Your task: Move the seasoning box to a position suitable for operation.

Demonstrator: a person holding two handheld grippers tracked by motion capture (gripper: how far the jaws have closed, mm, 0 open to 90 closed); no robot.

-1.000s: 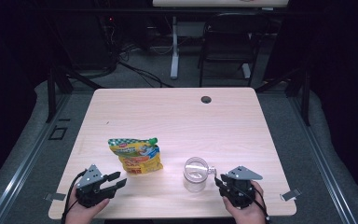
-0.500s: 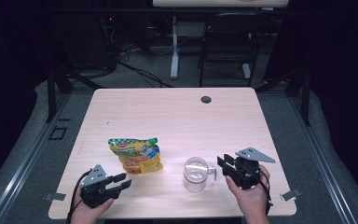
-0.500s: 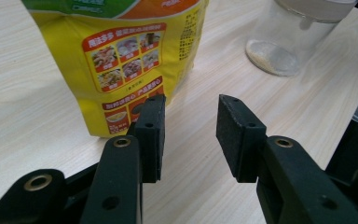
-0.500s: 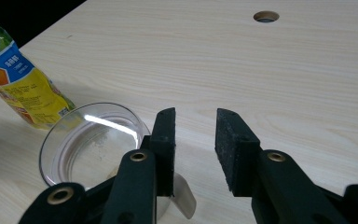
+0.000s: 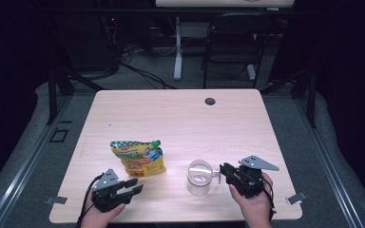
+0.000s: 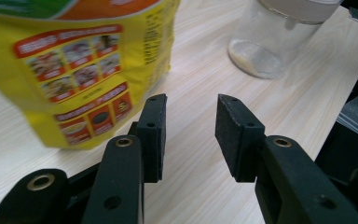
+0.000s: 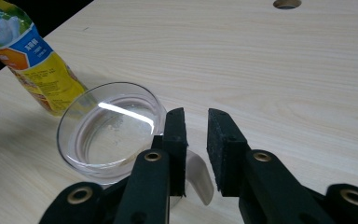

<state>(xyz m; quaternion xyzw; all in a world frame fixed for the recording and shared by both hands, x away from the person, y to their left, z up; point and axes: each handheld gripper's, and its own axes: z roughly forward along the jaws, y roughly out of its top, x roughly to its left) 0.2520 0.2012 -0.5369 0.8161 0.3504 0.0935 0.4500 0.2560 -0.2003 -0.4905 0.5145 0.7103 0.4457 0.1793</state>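
No text could be read with certainty anywhere. The yellow snack bag (image 6: 70,70), which stood near the front edge of the counter (image 5: 180,118) toward its left corner, carried the only printing. In the left gripper view its side showed red banners with small pale lettering above rows of little food photographs, all too blurred to make out. In the right gripper view the bag (image 7: 32,70) bore a blue band with a few white characters and a block of fine dark print on yellow beneath it, likewise too small to read. The glass jar (image 5: 199,176) bore no visible label.
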